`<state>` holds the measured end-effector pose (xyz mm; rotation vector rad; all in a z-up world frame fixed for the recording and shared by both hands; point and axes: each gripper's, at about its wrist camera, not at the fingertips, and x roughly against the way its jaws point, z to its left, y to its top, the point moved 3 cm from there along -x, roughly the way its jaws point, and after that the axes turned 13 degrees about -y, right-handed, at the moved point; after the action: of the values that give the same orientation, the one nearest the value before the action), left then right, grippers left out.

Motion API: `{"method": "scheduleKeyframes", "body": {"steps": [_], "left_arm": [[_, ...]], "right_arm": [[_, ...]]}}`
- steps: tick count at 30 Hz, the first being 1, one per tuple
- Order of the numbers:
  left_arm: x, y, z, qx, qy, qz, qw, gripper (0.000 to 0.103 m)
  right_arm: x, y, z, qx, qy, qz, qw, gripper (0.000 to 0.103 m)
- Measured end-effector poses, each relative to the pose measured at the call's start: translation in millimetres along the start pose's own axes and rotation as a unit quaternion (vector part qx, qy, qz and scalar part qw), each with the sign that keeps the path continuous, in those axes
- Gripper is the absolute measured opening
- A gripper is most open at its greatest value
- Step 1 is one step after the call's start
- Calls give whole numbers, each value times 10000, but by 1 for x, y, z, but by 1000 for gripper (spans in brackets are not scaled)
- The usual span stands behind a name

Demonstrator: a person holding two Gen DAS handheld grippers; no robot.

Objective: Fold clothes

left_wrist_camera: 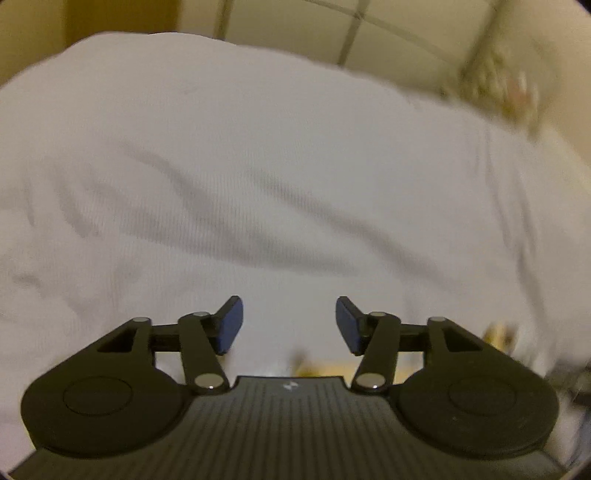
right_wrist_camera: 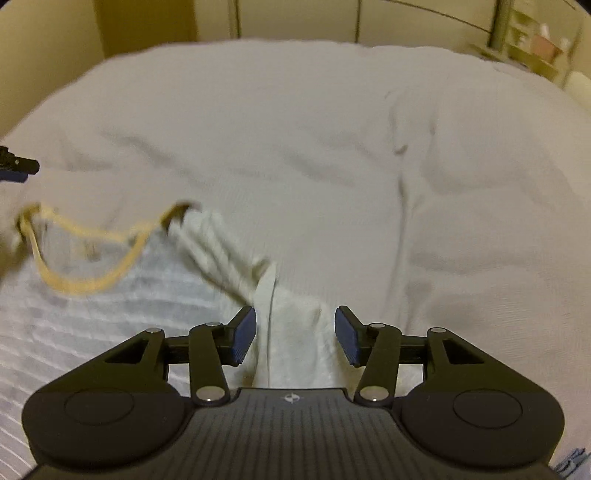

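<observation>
A white ribbed top with a yellow-trimmed neckline (right_wrist_camera: 85, 236) lies on the white bed cover (right_wrist_camera: 332, 155) at the lower left of the right wrist view. Its bunched shoulder or sleeve (right_wrist_camera: 291, 332) rises between the blue pads of my right gripper (right_wrist_camera: 294, 338), which stands open around it without pinching it. My left gripper (left_wrist_camera: 289, 325) is open above the white bed cover (left_wrist_camera: 258, 166), nothing between its pads; a blurred scrap of yellow trim (left_wrist_camera: 321, 369) shows just under it. The left gripper's tip (right_wrist_camera: 18, 168) shows at the far left edge of the right wrist view.
The bed fills both views. Cream cupboard doors (right_wrist_camera: 295, 18) stand behind the bed. A shelf with small items (right_wrist_camera: 535, 40) is at the far right. A brownish wall or door (right_wrist_camera: 48, 48) rises at the far left.
</observation>
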<state>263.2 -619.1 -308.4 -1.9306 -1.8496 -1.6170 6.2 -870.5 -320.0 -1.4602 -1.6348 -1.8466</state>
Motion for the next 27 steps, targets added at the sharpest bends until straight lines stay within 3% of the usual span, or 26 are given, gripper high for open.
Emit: {"method": "scheduleKeyframes", "body": {"steps": [4, 8, 11, 14, 15, 17, 19, 20, 23, 24, 25, 27], "left_arm": [[13, 13, 2, 158, -93, -168, 9997, 58], [16, -2, 0, -245, 151, 167, 9994, 58], [16, -26, 0, -542, 238, 512, 9969, 58], [18, -52, 2, -693, 261, 797, 9941, 58], [20, -59, 3, -729, 273, 868, 9932, 58], [22, -71, 2, -810, 299, 970, 9915, 58], [19, -79, 2, -885, 292, 1063, 9900, 58], [19, -83, 1, -911, 255, 1109, 9893, 58], [14, -88, 1, -1048, 200, 1234, 9866, 58], [12, -89, 1, -1088, 187, 1269, 9857, 58], [10, -89, 1, -1122, 178, 1303, 9849, 58], [4, -88, 1, -1145, 192, 1352, 9840, 58]], "right_arm": [[18, 12, 14, 168, 422, -194, 9988, 51], [4, 43, 29, 221, 828, -276, 9959, 51], [-24, 73, 34, -3, 1017, 43, 9948, 52], [-59, 87, 44, 244, 1224, 848, 9886, 52], [-70, 89, 49, 369, 1374, 1158, 9830, 50], [-75, 89, 59, 729, 1580, 1392, 9749, 20], [-68, 91, 63, 999, 1606, 1097, 9758, 8], [-63, 93, 65, 1109, 1589, 866, 9772, 7], [-38, 98, 60, 1206, 1300, -604, 9823, 6], [-33, 97, 58, 1239, 1124, -864, 9821, 8], [-32, 95, 56, 1231, 983, -961, 9828, 12], [-37, 86, 51, 1070, 917, -665, 9878, 14]]}}
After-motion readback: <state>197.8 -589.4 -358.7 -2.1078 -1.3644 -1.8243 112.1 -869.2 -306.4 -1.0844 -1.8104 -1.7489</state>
